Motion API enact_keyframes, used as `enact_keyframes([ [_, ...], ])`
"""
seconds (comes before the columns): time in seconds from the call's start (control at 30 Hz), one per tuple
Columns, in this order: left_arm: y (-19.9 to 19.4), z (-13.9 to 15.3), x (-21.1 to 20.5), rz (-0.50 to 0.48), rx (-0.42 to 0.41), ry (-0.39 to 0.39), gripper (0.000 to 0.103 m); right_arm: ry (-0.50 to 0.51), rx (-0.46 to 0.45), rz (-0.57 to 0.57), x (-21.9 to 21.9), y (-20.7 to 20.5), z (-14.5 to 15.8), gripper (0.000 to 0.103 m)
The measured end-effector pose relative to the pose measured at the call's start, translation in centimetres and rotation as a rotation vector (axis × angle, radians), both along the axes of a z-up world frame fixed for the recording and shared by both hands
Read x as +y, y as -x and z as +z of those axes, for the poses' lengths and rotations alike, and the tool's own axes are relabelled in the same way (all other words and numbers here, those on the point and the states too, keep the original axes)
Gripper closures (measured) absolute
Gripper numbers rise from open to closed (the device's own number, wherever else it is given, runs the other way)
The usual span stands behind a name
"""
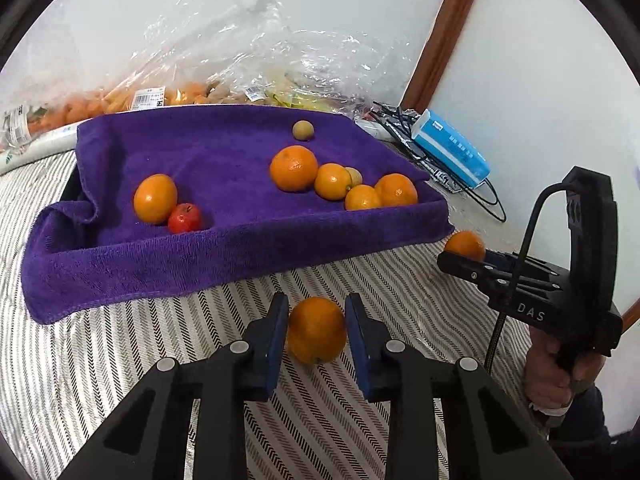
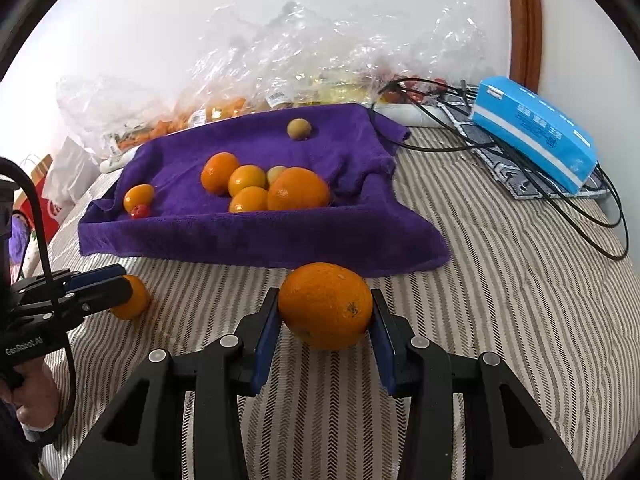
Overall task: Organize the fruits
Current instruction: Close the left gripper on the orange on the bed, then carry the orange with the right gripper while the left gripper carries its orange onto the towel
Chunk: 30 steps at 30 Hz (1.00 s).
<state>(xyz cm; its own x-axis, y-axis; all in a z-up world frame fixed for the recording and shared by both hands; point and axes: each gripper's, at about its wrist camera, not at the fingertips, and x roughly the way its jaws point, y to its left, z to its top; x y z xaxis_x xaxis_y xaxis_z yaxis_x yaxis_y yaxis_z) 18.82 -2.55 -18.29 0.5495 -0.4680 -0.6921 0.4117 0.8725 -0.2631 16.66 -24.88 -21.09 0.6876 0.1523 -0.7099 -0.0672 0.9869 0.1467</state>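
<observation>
A purple towel-lined tray [image 1: 224, 256] [image 2: 256, 236] holds several oranges [image 1: 294, 168], a small red apple [image 1: 184, 218] and two small brownish fruits [image 1: 303, 130]. My left gripper [image 1: 317, 316] has its pads on both sides of an orange [image 1: 316, 330] on the striped cloth in front of the tray. My right gripper [image 2: 325, 312] is shut on a larger orange [image 2: 325, 306] near the tray's front right corner. The right gripper and its orange also show in the left wrist view [image 1: 464, 245]; the left gripper and its orange show in the right wrist view [image 2: 132, 300].
Clear plastic bags of fruit [image 1: 256, 64] [image 2: 304, 60] lie behind the tray against the wall. A blue tissue pack [image 1: 450, 148] [image 2: 534, 132] and black cables [image 2: 560, 200] lie at the back right. A brown door frame [image 1: 438, 32] stands at the right.
</observation>
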Motion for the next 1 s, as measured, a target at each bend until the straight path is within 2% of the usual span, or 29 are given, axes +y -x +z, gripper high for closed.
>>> enact_keyframes([
  [0.1,-0.2,-0.2,0.1,0.000,0.021,0.020,0.072,-0.005,-0.001,-0.010,-0.2,0.0,0.0,0.061],
  [0.23,-0.5,-0.7,-0.3,0.003,0.054,-0.007,0.071,0.011,-0.005,0.006,0.1,0.1,0.0,0.061],
  [0.37,-0.5,-0.8,-0.7,-0.006,0.055,-0.027,0.072,0.019,-0.007,0.013,0.3,0.2,0.1,0.061],
  [0.5,-0.6,-0.7,-0.3,-0.009,0.053,-0.004,0.073,0.013,-0.013,0.015,0.3,0.3,0.2,0.061],
  [0.77,0.1,1.2,1.7,0.069,-0.030,0.060,0.073,-0.027,-0.131,0.072,0.7,2.2,1.7,0.061],
  [1.0,1.2,3.4,3.6,0.151,-0.120,0.056,0.073,-0.064,-0.147,0.048,1.9,2.6,4.6,0.061],
])
